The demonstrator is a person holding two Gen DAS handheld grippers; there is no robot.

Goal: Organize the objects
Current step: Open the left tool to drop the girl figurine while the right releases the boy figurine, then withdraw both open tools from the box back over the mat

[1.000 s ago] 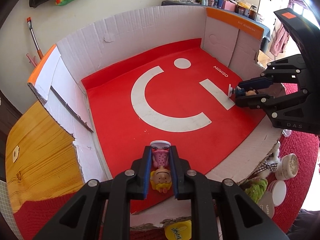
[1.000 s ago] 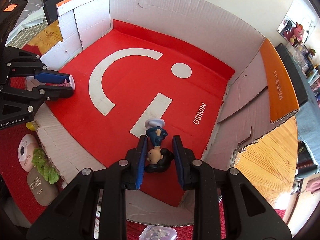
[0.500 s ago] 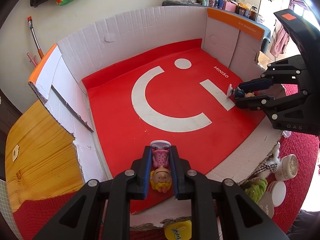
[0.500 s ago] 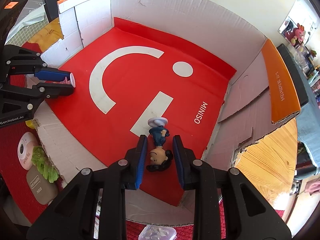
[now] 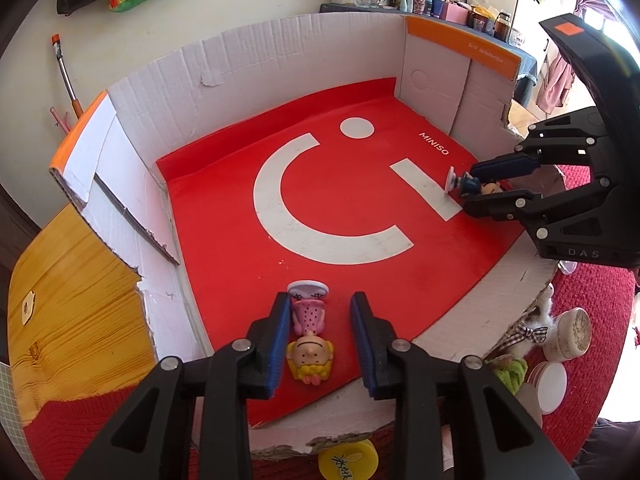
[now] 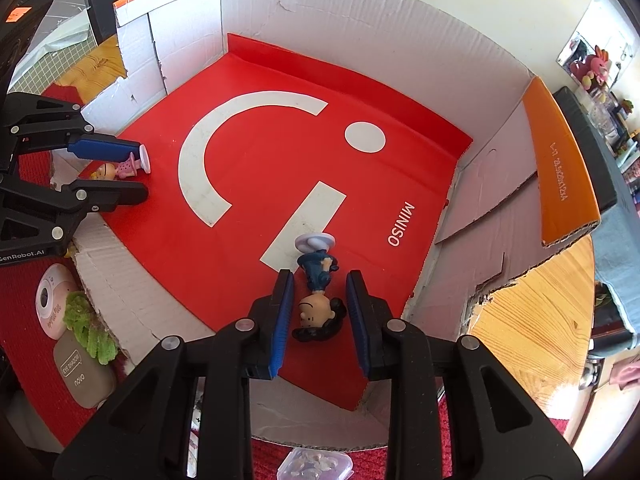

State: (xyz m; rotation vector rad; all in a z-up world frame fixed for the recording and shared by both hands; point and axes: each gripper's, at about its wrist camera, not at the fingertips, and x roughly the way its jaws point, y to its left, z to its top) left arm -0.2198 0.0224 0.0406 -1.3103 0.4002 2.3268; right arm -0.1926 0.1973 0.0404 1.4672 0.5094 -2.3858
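Red box floor (image 5: pixel 360 248) — only right wrist shows eyeshadow compact (image 6: pixel 82 372)

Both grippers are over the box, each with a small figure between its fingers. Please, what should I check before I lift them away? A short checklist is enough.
1. Left gripper free of the pink-dress figurine: cannot tell. The jaws are opening, but one pad looks as if it is against the dress.
2. Right gripper free of the blue-suit figurine: ok. The jaws are opening, with a gap on both sides.
3. Both figurines inside the cardboard box, on its red floor: ok.
4. Figurines standing on their bases unaided: cannot tell.
5. The two grippers well apart from each other: ok.
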